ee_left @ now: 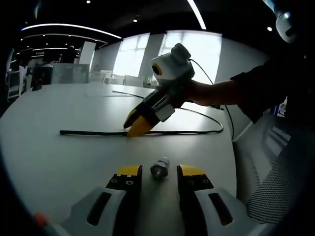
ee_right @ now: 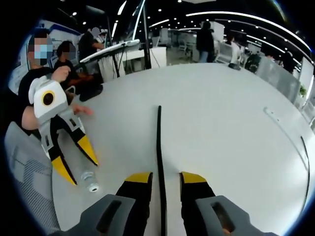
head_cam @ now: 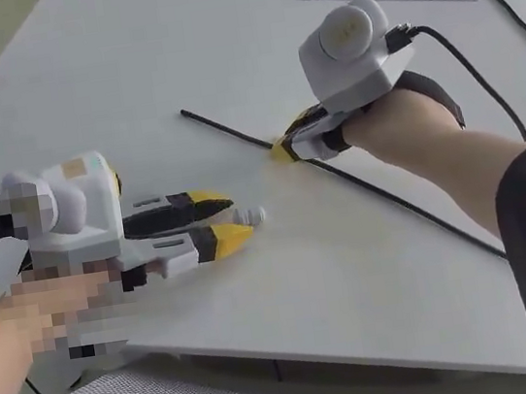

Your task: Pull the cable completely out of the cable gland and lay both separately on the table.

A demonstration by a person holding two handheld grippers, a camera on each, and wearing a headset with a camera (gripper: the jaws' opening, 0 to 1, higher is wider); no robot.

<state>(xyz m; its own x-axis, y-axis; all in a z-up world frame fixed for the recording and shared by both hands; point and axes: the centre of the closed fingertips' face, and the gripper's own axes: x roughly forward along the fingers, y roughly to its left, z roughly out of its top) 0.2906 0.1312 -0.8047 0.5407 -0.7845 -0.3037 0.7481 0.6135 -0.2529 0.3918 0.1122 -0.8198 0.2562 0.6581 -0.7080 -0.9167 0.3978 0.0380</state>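
The thin black cable (head_cam: 224, 127) lies loose across the white table (head_cam: 222, 46). The small silvery-grey round cable gland (head_cam: 254, 216) lies apart from it, at the tips of the left gripper (head_cam: 236, 216), whose jaws stand open. The right gripper (head_cam: 284, 148) straddles the cable with its jaws parted, not pinching it. The cable looks light and limp, so it is best nipped across its sheath. The gland looks hard, smooth and apt to roll, so a squeeze across its body would probably hold it best.
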